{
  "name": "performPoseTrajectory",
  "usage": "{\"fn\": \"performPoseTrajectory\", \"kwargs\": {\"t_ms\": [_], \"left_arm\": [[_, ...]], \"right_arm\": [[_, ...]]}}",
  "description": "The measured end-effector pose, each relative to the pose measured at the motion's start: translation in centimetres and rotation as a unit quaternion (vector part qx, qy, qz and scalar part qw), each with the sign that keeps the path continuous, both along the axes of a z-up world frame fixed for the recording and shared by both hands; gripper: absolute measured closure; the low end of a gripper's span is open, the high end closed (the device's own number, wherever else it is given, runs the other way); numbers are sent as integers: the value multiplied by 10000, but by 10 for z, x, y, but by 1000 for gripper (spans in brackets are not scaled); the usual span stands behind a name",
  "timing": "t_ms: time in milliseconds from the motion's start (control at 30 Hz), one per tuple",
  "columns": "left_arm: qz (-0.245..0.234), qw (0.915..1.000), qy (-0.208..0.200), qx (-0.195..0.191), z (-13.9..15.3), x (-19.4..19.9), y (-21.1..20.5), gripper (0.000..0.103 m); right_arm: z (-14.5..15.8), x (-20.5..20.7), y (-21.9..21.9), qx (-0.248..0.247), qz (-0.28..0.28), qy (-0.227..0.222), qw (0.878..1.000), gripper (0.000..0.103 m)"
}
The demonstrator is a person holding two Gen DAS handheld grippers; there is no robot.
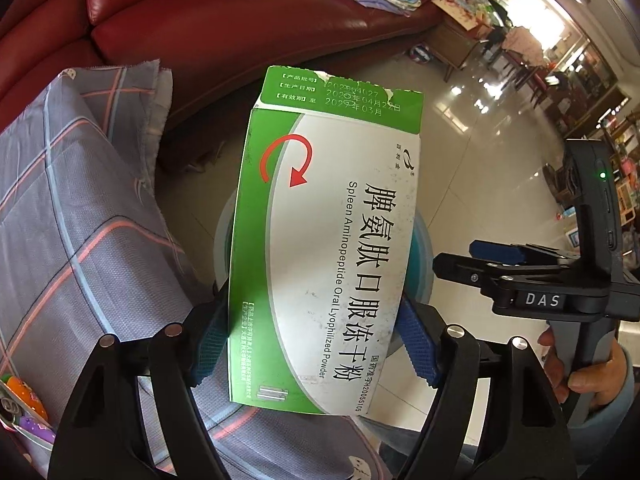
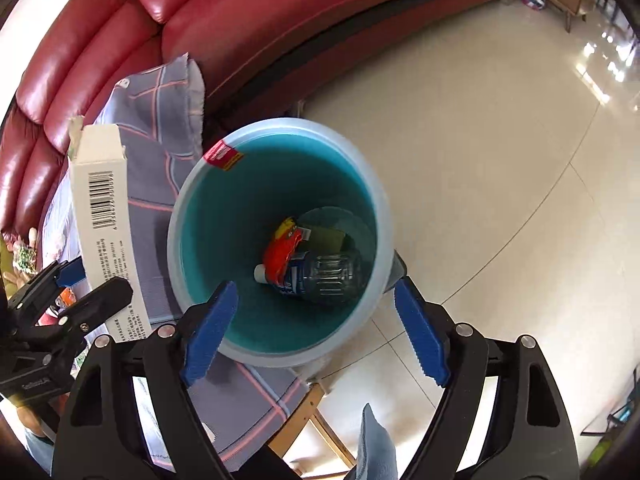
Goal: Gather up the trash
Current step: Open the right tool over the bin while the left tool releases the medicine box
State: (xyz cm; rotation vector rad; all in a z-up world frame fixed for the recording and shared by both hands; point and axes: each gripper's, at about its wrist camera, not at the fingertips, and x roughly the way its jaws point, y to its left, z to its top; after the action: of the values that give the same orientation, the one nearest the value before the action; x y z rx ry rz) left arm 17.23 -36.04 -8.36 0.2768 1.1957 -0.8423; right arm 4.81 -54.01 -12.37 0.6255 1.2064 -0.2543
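My left gripper point(image 1: 316, 344) is shut on a green and white medicine box point(image 1: 320, 240), its blue pads pressing the box's two long sides. The box's torn flap points away from me. Below it stands a pale blue trash bin point(image 1: 422, 264), mostly hidden by the box. In the right wrist view the bin point(image 2: 280, 126) is open beneath my right gripper point(image 2: 316, 328), which is open with nothing between its fingers. A clear plastic bottle point(image 2: 324, 276) and a red wrapper point(image 2: 282, 252) lie at the bin's bottom. The box point(image 2: 104, 208) hangs left of the bin's rim.
A grey plaid cloth point(image 1: 80, 216) covers the surface left of the bin. A red leather sofa point(image 2: 280, 12) curves behind it. Glossy tiled floor point(image 2: 500, 200) spreads to the right. A wooden frame point(image 2: 316, 420) shows below the bin. A person's hand point(image 1: 592, 376) holds the right gripper's handle.
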Motion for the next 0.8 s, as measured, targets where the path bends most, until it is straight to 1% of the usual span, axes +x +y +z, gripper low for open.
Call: {"fn": "performPoseTrajectory", "kwargs": {"t_ms": [67, 167, 200, 300, 367, 633, 800], "left_arm": [[1, 10000, 39, 19, -3, 1, -1, 24], [91, 9999, -14, 44, -4, 2, 0, 13], [130, 9999, -26, 46, -3, 1, 1, 11], [188, 9998, 7, 32, -2, 2, 5, 9], [220, 9997, 3, 46, -1, 2, 8, 8], [345, 9994, 13, 89, -4, -1, 22, 7], [423, 9991, -13, 80, -1, -4, 34, 6]], "right_arm": [[0, -2, -4, -16, -55, 7, 10000, 26], [-1, -1, -6, -3, -52, 18, 10000, 26], [-1, -1, -6, 6, -40, 20, 10000, 26], [-3, 2, -5, 55, -2, 34, 10000, 25], [-4, 5, -2, 55, 31, 35, 10000, 18], [-5, 11, 9, 40, 159, 96, 9998, 18], [-3, 12, 15, 21, 183, 122, 9998, 18]]}}
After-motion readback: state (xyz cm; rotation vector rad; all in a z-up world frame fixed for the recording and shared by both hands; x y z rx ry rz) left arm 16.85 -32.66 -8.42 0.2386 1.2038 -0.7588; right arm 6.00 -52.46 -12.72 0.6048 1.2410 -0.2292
